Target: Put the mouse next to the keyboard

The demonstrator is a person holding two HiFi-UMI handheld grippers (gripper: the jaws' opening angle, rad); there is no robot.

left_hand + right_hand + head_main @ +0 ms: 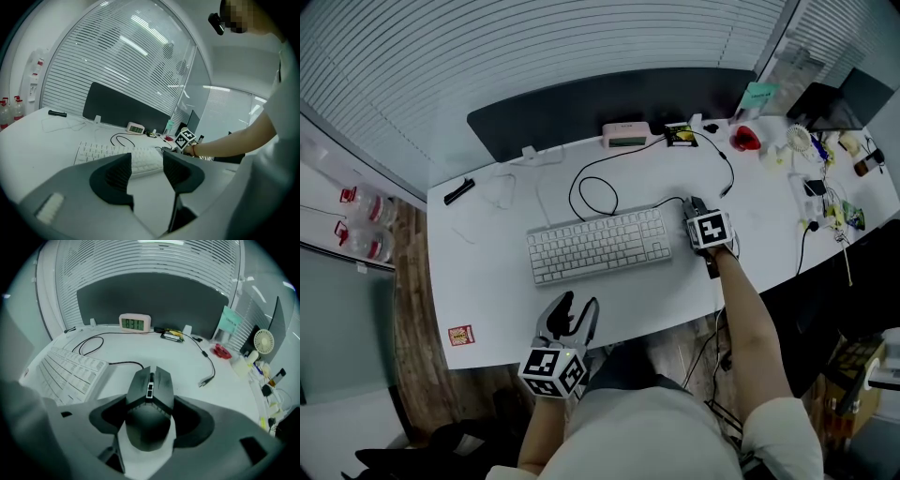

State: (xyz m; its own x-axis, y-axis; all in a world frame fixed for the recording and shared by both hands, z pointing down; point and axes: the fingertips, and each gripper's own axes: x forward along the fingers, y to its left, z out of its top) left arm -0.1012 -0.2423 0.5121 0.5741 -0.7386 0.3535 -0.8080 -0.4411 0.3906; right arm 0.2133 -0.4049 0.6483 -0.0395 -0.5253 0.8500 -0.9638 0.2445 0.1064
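Reaching out over the white desk (pixel 487 272) with the right arm, bare forearm stretched straight from the body, marker cube on top. Pinching the mouse (pixel 149 394) with the right gripper (pixel 151 405), one jaw closed against each flank about halfway along the shell. Keeping it just beside the right end of the keyboard (pixel 600 244), nose towards the dark screen at the back; cannot tell whether resting on the desk or raised a hair above it.

Holding the left gripper (pixel 578 305) low at the near desk edge, in front of the keyboard's left half, wrist tucked close to the body. Showing jaws parted a moderate gap in the left gripper view (pixel 147 166), with only bare desk between them.

Looking at the mouse (pixel 695 212): matt black and angular, two split buttons with a pale strip and wheel down the middle, rounded hump at the rear. Trailing a thin black cable (pixel 600 187) from the nose, looped behind the keyboard.
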